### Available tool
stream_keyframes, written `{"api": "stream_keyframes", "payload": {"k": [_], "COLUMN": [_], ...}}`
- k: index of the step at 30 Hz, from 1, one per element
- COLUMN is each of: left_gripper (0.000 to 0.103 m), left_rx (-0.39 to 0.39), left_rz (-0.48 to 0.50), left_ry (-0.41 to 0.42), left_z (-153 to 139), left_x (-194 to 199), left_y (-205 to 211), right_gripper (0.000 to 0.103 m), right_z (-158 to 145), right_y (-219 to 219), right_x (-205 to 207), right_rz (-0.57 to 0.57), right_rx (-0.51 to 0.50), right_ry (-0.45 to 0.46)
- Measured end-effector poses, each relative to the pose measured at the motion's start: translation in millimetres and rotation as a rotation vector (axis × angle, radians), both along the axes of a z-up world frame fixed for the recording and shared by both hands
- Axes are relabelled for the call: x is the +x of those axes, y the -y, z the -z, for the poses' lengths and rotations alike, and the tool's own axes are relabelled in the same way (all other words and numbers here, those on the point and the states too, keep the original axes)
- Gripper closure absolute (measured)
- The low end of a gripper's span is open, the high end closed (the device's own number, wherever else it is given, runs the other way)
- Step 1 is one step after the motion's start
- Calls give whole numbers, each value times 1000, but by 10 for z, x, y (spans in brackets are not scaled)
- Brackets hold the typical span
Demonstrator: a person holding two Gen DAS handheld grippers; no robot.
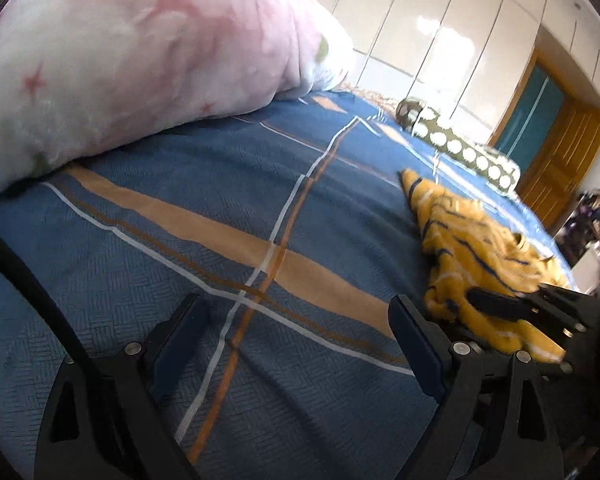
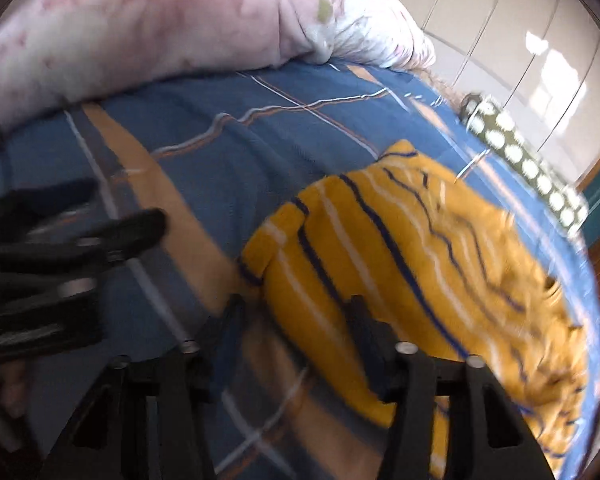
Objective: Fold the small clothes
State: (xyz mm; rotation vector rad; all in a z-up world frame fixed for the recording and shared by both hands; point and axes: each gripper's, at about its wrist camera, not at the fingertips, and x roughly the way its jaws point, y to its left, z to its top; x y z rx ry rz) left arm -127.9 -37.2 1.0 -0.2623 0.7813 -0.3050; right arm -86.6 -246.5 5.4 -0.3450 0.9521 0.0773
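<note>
Yellow striped garment (image 2: 412, 264) lies crumpled on the bed (image 1: 188, 184), toward its right edge, one piece only. Left tool (image 1: 296, 332) hovers over bare bedspread to the garment's left, fingers spread apart and empty. Right tool (image 2: 296, 320) sits at the garment's near edge, fingers apart, one finger (image 2: 364, 328) over the cloth, the other over the bedspread; nothing gripped. One pink quilt (image 1: 140, 52) is heaped along the far side, and one green dotted bolster (image 1: 460, 148) lies beyond the garment. White wardrobe doors (image 1: 440, 32) and a wooden door (image 1: 560, 152) stand behind
</note>
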Motion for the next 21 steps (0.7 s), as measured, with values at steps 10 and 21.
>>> {"api": "stream_keyframes", "payload": {"k": [10, 21], "left_gripper": [10, 10], "left_rx": [-51, 23], "left_rz": [0, -20], "left_ry": [6, 10], "left_z": [-12, -5], "left_x": [-20, -56], "left_y": [-65, 15], "right_gripper": [88, 92], "right_z": [-146, -1222], "right_y": [99, 2560], "right_x": [259, -997], "right_rz": [92, 581], "right_rx": [68, 572], "right_ry": [26, 343]}}
